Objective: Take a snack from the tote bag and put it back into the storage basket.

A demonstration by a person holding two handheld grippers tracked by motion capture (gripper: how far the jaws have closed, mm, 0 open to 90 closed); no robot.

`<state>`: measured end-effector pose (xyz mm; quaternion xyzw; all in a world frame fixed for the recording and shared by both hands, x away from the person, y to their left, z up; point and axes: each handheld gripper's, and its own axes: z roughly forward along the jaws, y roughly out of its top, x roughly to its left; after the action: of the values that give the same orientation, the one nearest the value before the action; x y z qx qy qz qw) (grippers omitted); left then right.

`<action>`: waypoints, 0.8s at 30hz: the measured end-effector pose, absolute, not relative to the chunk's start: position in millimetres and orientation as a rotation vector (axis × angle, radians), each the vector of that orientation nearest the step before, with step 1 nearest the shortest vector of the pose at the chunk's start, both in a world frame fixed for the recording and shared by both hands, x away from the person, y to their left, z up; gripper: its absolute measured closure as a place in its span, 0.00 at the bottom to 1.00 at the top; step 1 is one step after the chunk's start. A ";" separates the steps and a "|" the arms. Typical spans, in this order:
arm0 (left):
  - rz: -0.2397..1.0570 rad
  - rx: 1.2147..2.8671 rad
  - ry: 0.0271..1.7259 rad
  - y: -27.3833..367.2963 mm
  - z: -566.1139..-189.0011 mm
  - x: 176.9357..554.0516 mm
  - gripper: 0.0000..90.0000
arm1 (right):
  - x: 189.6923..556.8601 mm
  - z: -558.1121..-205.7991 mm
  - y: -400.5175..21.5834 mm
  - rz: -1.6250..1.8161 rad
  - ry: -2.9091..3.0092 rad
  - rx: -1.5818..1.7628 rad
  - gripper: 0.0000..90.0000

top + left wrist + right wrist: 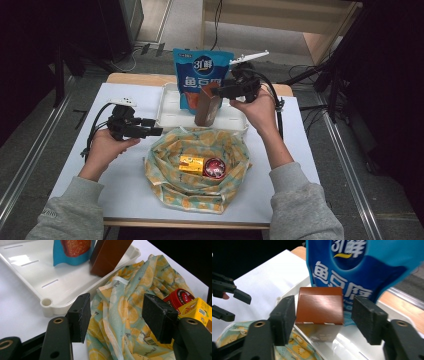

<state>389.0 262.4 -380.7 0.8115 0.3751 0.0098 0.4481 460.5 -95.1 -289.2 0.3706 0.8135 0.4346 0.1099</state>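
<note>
We see the right claw (pixel 218 91) at the top of the brown carton (pixel 208 110), which stands tilted at the near edge of the white tray (pixel 167 107) on the counter (pixel 125 190). In the right gripper view the claw's two black pads stand spread on either side of the brown carton (pixel 319 308), a gap showing on each side, so they flank it without pressing on it; we cannot tell from the high view whether one pad brushes the carton. Behind the carton the blue pouch (pixel 201 75) stands upright in the tray, its printed face toward us, and the right gripper view shows that pouch (pixel 362 267) rising just behind the carton's top. The left claw (pixel 159 131) is held level over the counter to the left of the lemon-print cloth bag (pixel 165 172), pointing toward it, its pads spread with nothing between them. In the left gripper view those pads frame the bag's crumpled rim (pixel 120 307), with the tray's corner (pixel 47 302) just beside the bag. The bag lies open on the counter right in front of the tray, its far rim touching the tray's near wall. Inside it a yellow box (pixel 192 164) and a round red tin (pixel 214 168) lie side by side, the tin to the right, and we see them again at the edge of the left gripper view.
</note>
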 end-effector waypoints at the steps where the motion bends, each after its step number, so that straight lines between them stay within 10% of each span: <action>1: 0.023 2.006 0.926 262.5 -380.7 389.0 0.45 | 459.8 -287.5 -98.2 1.284 2.385 1.090 0.45; 12: 0.021 1.999 0.930 263.6 -380.0 388.7 0.45 | 462.9 -298.2 -123.4 1.243 2.340 1.156 0.93; 24: 0.020 1.998 0.928 265.1 -380.3 388.8 0.45 | 480.3 -343.2 -106.3 1.158 2.407 1.194 1.00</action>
<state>388.8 265.1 -380.3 0.8089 0.3757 0.0080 0.4522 480.3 -106.3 -343.2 0.4057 0.8179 0.3936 0.1077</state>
